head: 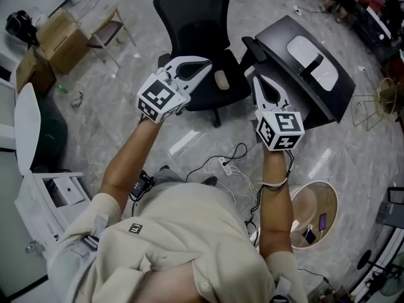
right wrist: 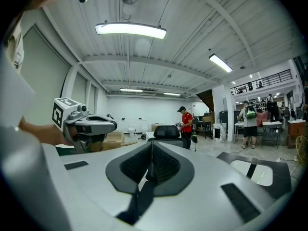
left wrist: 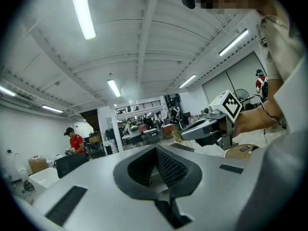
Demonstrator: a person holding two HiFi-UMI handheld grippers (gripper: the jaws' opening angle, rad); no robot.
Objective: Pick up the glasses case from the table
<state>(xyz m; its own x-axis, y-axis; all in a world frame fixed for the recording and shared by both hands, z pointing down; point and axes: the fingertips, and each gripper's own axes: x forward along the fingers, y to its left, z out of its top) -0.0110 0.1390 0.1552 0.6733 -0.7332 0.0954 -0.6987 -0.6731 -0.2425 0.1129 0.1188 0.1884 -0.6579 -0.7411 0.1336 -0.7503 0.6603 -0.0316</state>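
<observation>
A: What does the head view show of the hands?
B: Both arms reach out over the grey floor. The left gripper and the right gripper each have their jaws pressed together with nothing between them. A black office chair stands just beyond their tips.

A: And the glasses case?
B: The glasses case, white and oblong, lies on the black table at the upper right. It is past the right gripper and apart from it. A dark bar crosses it.

A: What about the left gripper view?
B: The pads meet at the tip and hold nothing. The right gripper hangs at the right of the picture, and a person in a red shirt stands far off at the left.

A: And the right gripper view?
B: Its jaws are closed too, pad against pad, and empty. The left gripper shows at the left and the chair is straight ahead. At the lower right is the table, with the case flat on it, well apart from the jaws.
</observation>
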